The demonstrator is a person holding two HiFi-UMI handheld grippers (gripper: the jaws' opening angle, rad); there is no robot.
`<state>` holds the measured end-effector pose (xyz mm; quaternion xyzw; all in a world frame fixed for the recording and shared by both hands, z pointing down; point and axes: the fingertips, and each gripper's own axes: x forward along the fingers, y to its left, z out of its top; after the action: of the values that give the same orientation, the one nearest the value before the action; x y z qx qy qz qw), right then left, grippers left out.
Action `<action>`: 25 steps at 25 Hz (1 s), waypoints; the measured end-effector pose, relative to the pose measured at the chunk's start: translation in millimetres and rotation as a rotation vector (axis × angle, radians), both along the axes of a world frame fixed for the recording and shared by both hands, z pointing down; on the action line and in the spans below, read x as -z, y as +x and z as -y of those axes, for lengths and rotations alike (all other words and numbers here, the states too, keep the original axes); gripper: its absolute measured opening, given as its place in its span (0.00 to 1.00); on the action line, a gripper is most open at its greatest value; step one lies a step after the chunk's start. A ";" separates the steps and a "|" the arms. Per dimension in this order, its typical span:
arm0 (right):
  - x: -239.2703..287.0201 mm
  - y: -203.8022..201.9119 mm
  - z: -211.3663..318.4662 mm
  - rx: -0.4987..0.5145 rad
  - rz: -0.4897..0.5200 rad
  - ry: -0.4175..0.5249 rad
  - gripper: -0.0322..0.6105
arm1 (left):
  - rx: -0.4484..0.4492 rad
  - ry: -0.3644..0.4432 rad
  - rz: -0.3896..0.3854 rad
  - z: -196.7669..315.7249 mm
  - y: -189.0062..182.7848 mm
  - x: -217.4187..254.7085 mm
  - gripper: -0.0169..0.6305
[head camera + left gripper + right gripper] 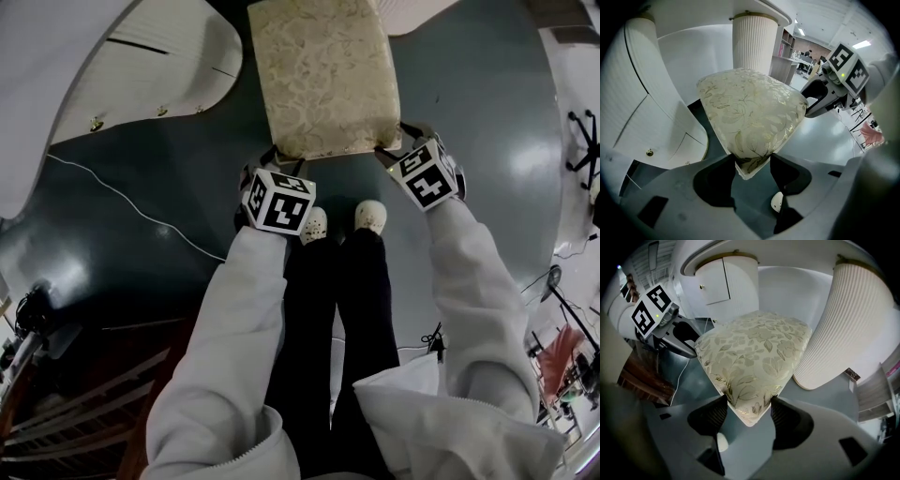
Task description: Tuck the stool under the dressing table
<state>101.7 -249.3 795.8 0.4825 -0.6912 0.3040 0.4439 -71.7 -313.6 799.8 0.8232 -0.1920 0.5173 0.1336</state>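
Note:
The stool (pixel 323 70), with a cream floral cushion, stands on the dark floor in front of me, its far end between two white parts of the dressing table (pixel 141 66). My left gripper (pixel 277 157) is shut on the cushion's near left corner, and in the left gripper view the gripper (pixel 751 160) has that corner of the stool (pixel 750 108) wedged between its pads. My right gripper (pixel 398 142) is shut on the near right corner. The right gripper view shows the gripper (pixel 749 401) pinching the stool (pixel 754 352) the same way. Ribbed white pedestals (pixel 754 42) (pixel 853 324) stand beyond.
My shoes (pixel 314 225) stand just behind the stool. A thin white cable (pixel 122 202) runs across the floor at left. Dark wooden furniture (pixel 56 412) is at lower left. An office chair base (pixel 586 141) and clutter are at the right edge.

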 end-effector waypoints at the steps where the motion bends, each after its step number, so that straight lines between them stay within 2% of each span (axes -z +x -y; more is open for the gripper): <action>1: 0.5 2.7 3.0 0.006 -0.004 0.001 0.58 | 0.011 0.001 0.001 1.8 2.3 0.2 0.39; 17: 4.3 41.9 46.3 0.112 -0.003 0.037 0.58 | 0.144 0.014 0.022 29.3 36.8 1.1 0.39; 25: 7.7 42.8 47.8 0.133 0.017 0.039 0.58 | 0.159 0.011 0.032 29.4 37.2 3.8 0.40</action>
<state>144.6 -297.2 788.1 0.4414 -0.7314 0.2642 0.4477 -34.5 -343.1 795.9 0.7976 -0.2620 0.5171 0.1667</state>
